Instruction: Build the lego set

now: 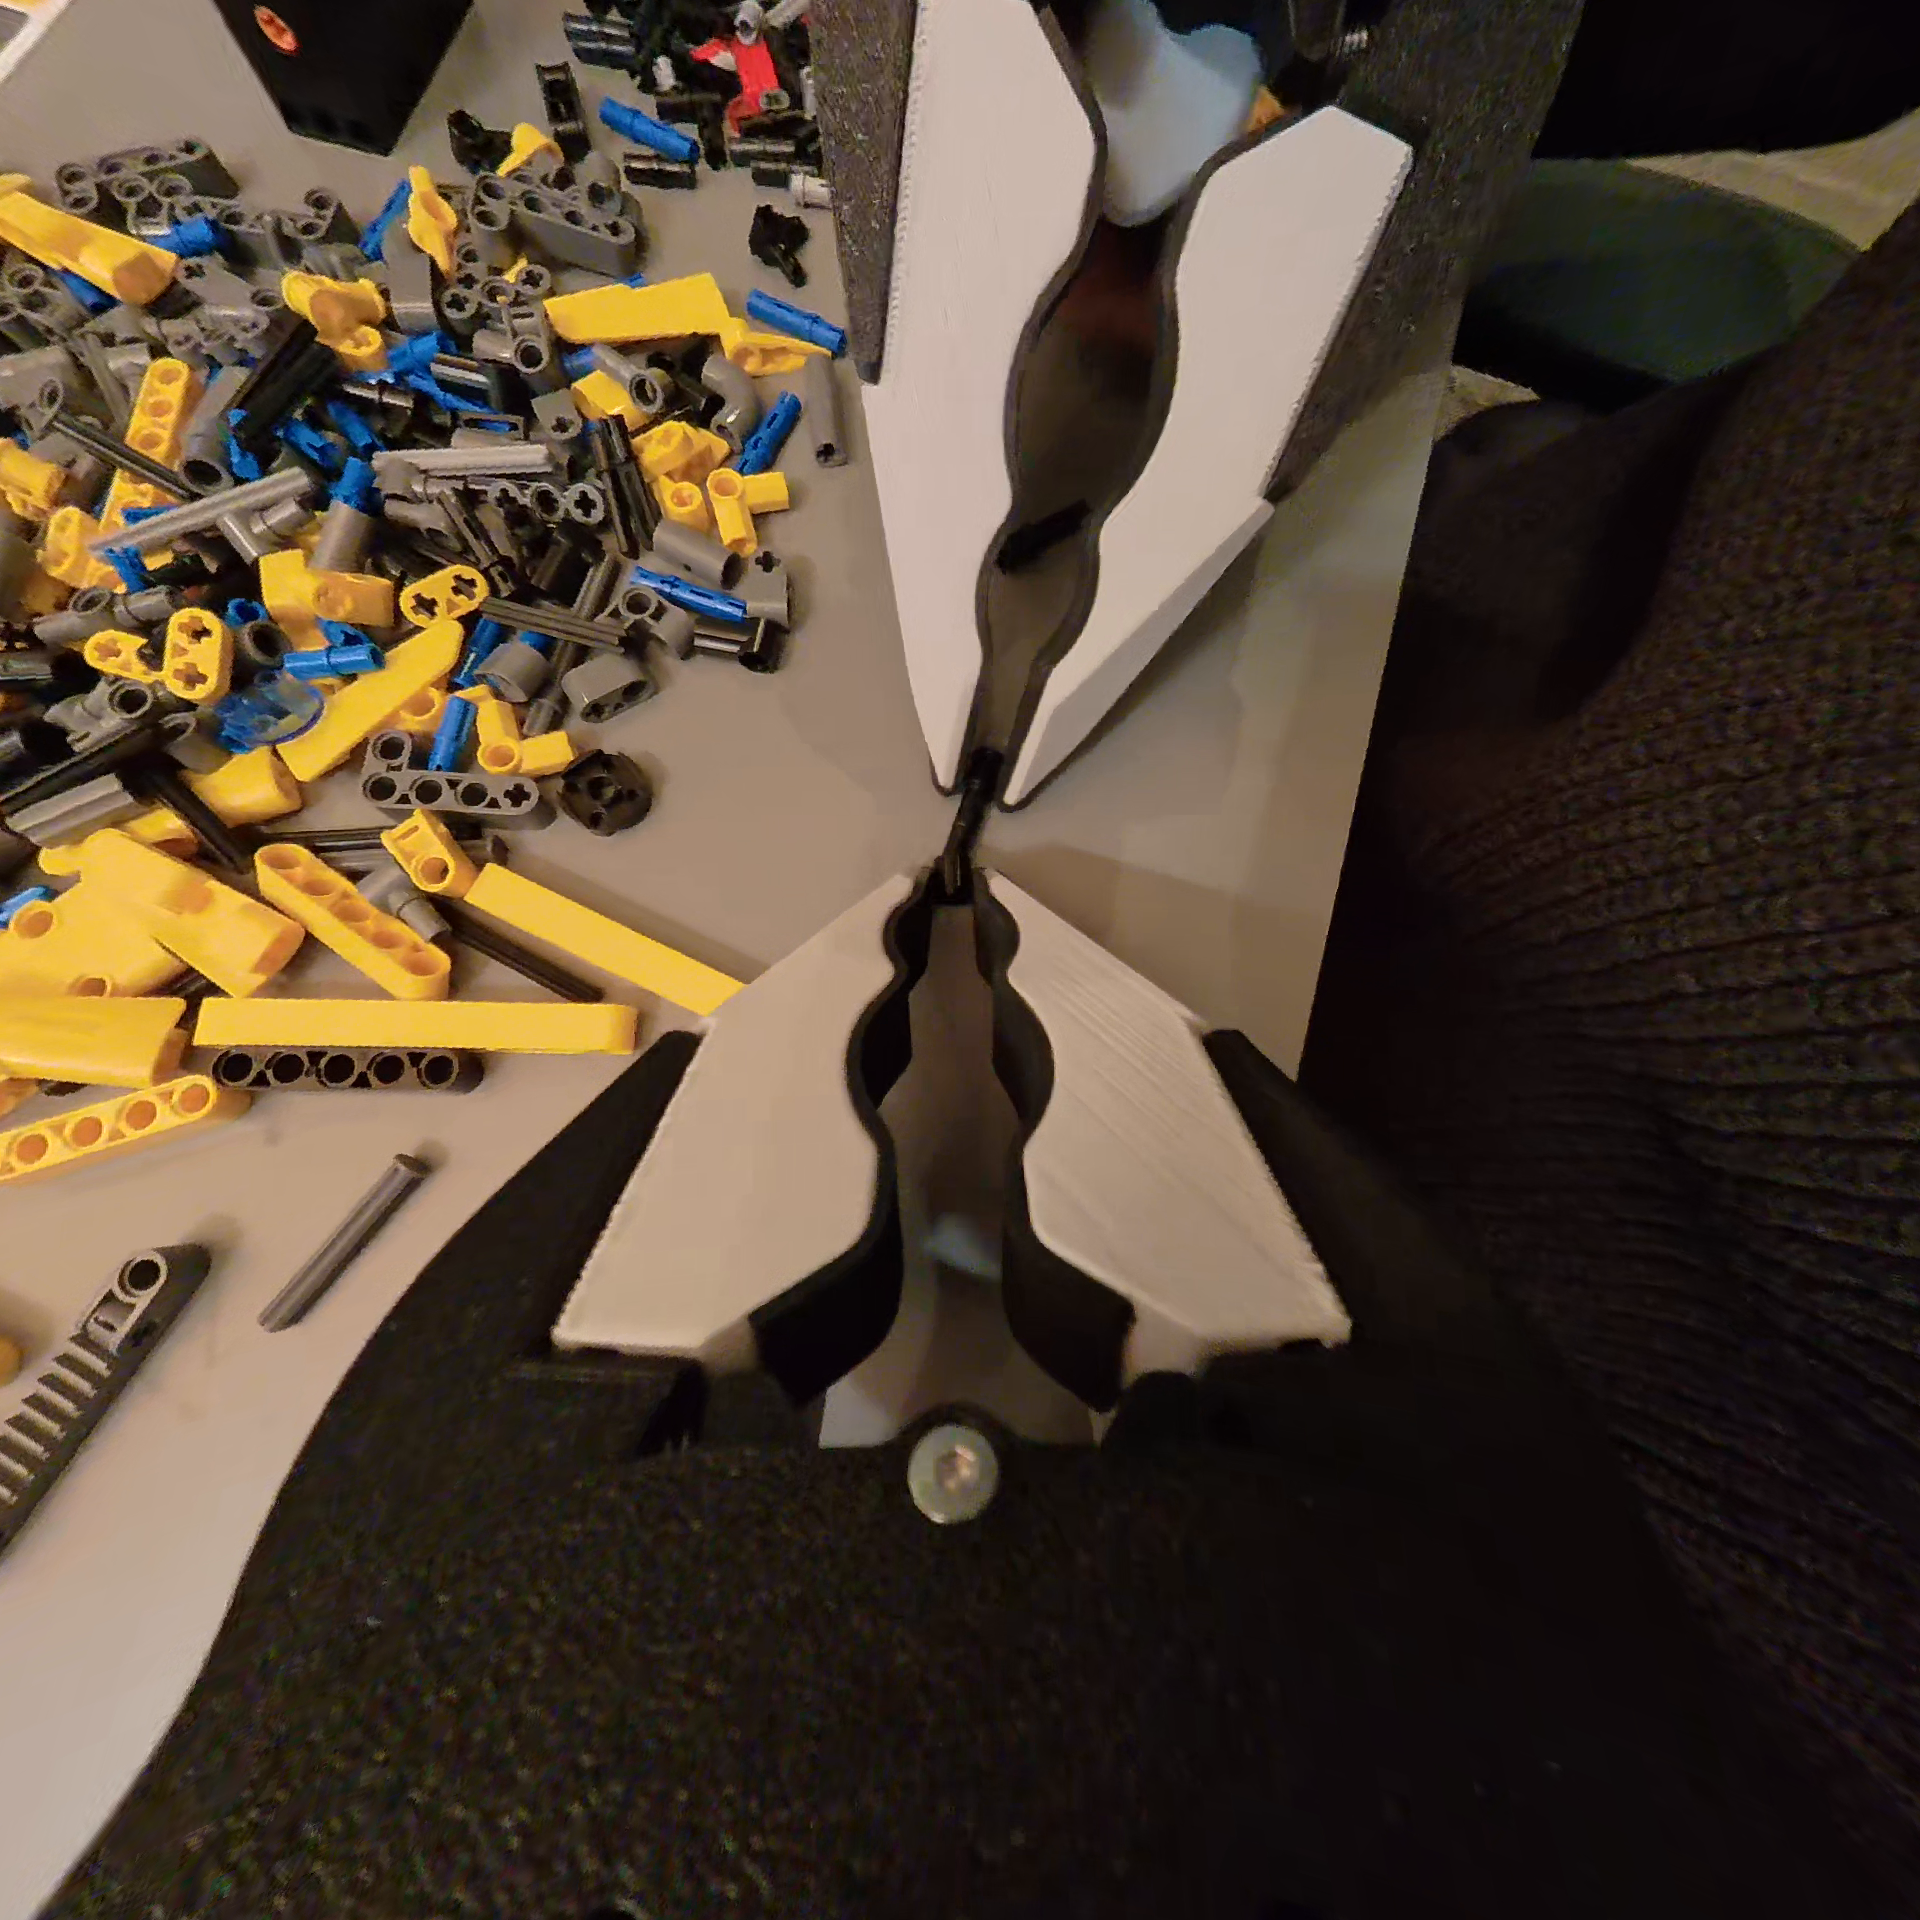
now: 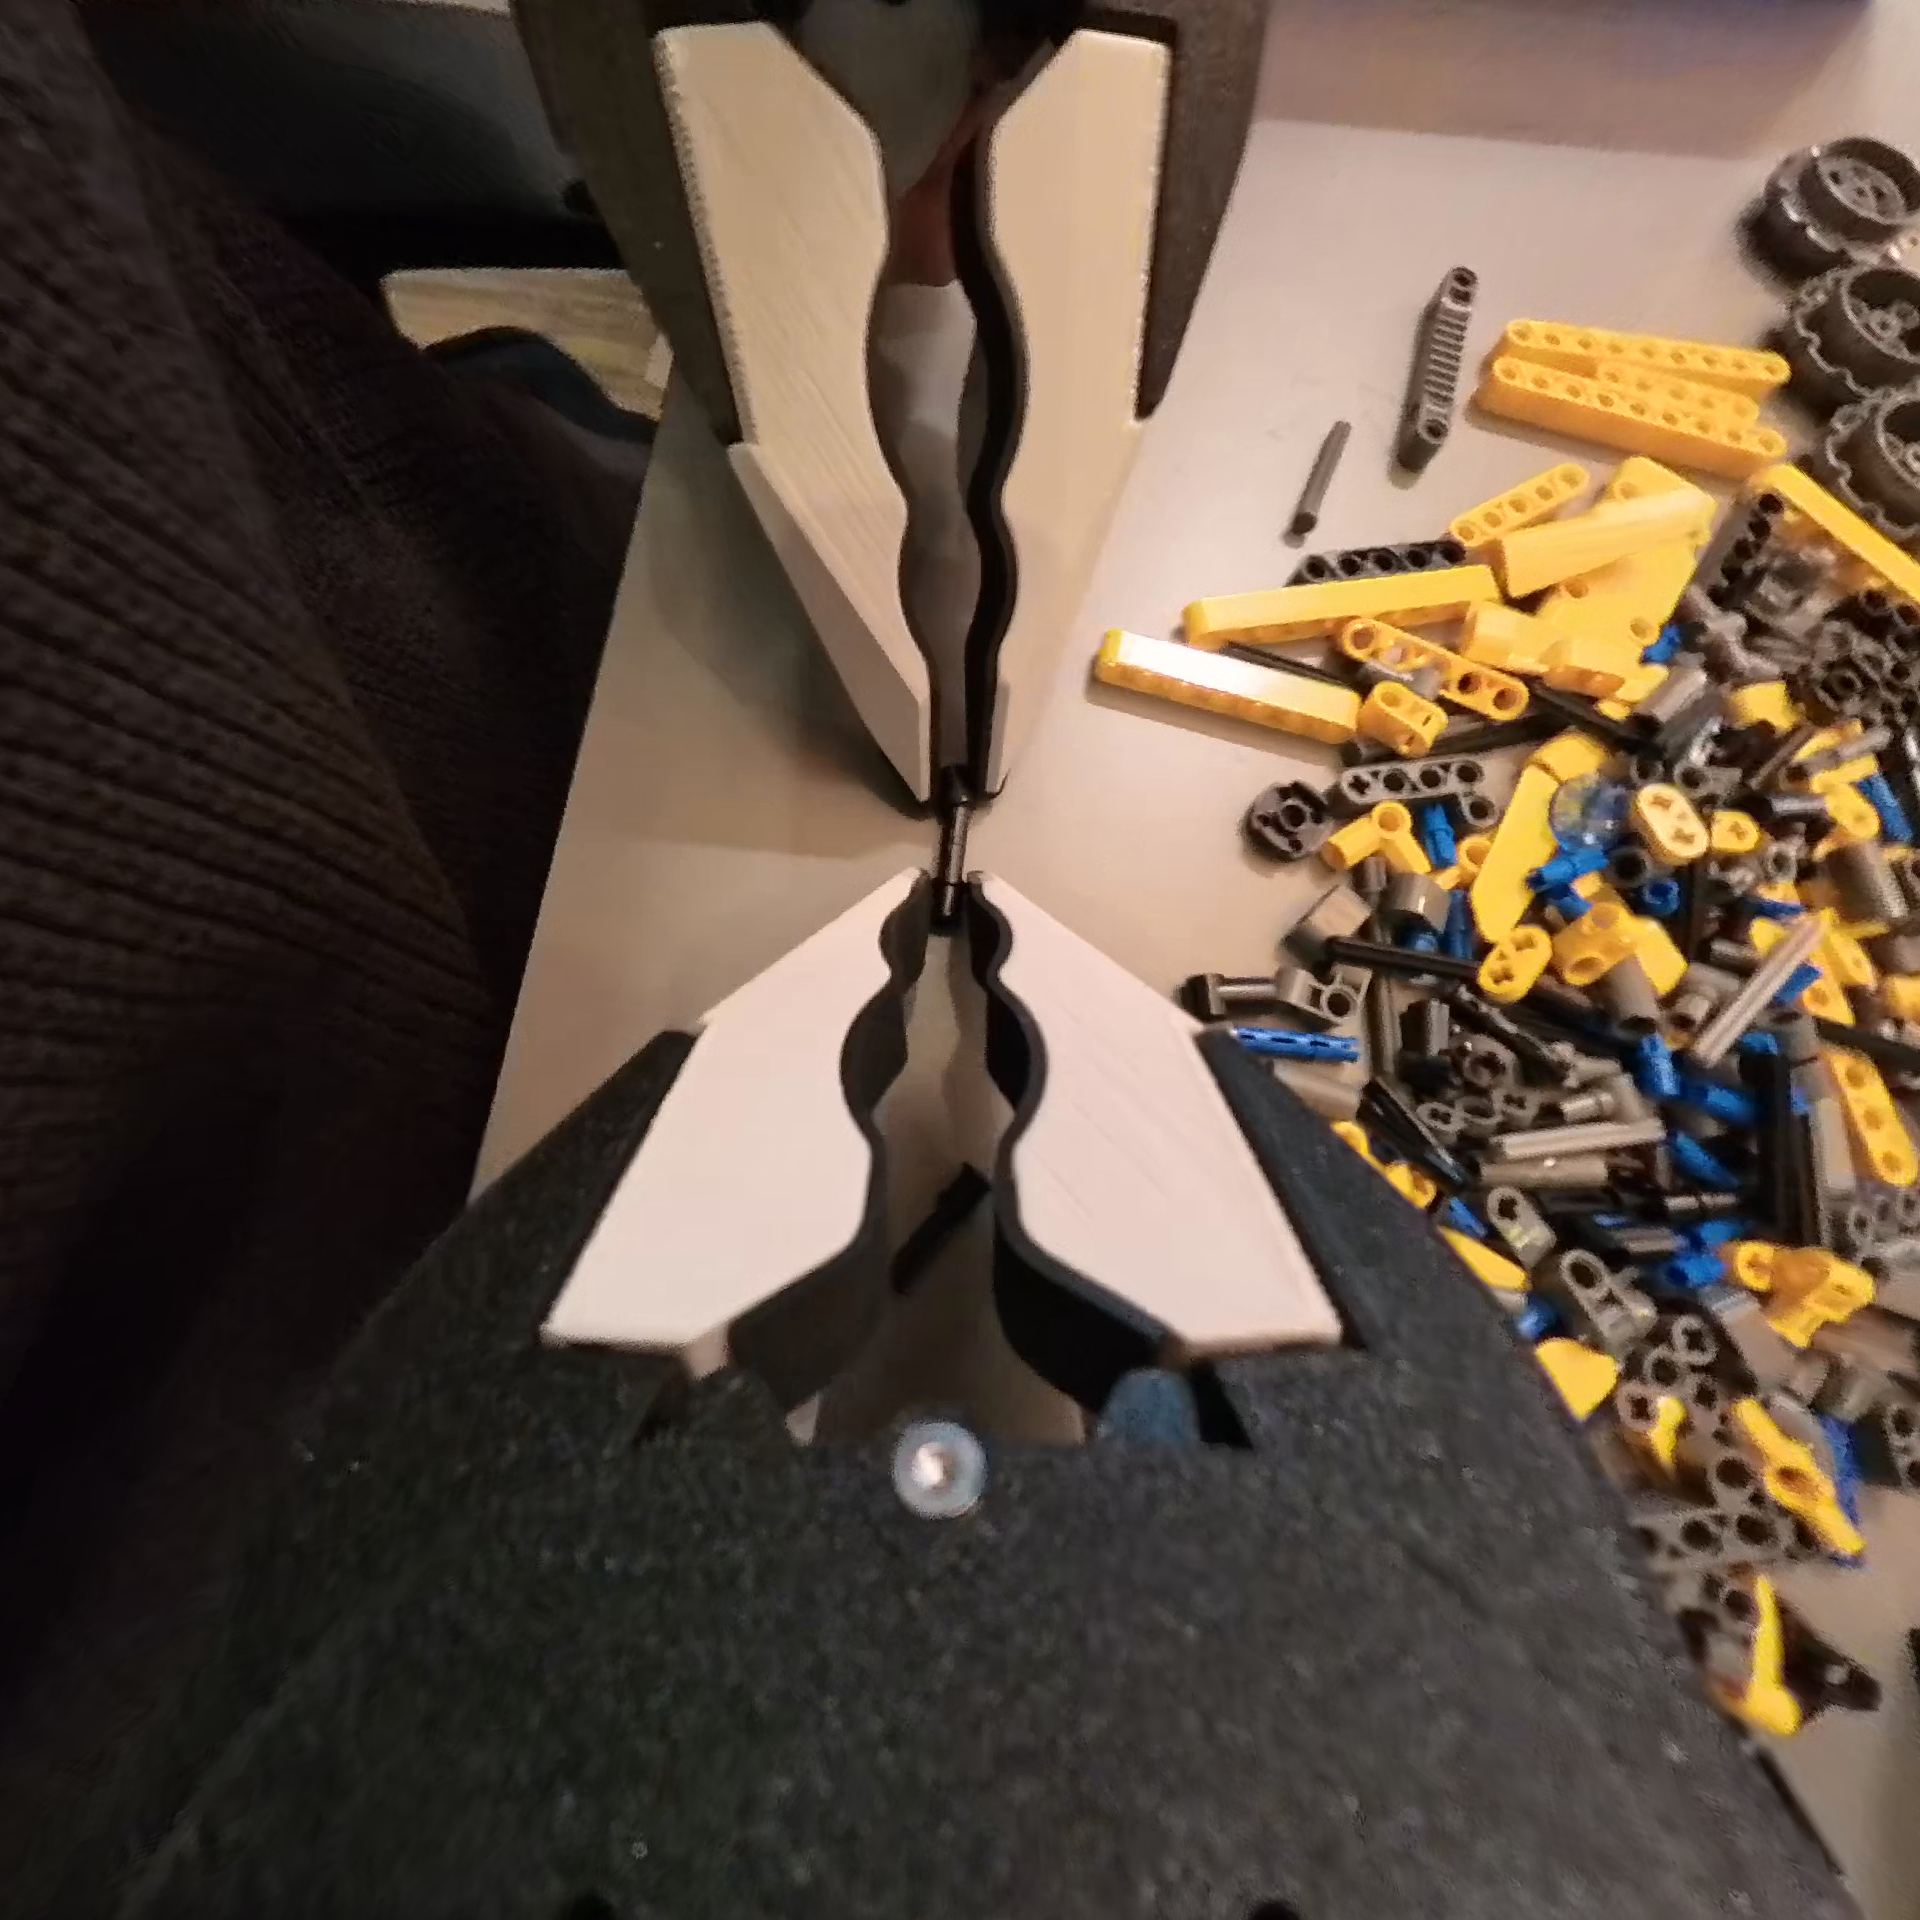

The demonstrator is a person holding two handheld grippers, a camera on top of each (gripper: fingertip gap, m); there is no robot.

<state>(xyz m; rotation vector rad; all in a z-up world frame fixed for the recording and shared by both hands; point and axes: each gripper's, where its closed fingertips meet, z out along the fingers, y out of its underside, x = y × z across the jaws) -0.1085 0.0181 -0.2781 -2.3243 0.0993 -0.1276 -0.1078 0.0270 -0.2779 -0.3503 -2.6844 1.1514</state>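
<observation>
My left gripper [image 1: 951, 878] and right gripper [image 2: 948, 896] meet tip to tip just above the grey table [image 1: 810, 748], near its edge. Both are shut on the same small black pin [image 1: 967, 821], one at each end. In the left wrist view the right gripper [image 1: 977, 777] comes in from the top. In the right wrist view the left gripper [image 2: 961, 792] comes in from the top and the pin [image 2: 953, 844] spans the short gap between the tips. Another small black piece [image 2: 940, 1226] lies on the table under the right gripper.
A big pile of yellow, grey, blue and black construction pieces [image 1: 343, 582] covers the table beside the grippers, also in the right wrist view [image 2: 1621, 935]. Black tyres [image 2: 1849, 312] and a grey toothed bar [image 2: 1434, 364] lie farther off. A person's dark knitted garment [image 1: 1662, 935] is past the table edge.
</observation>
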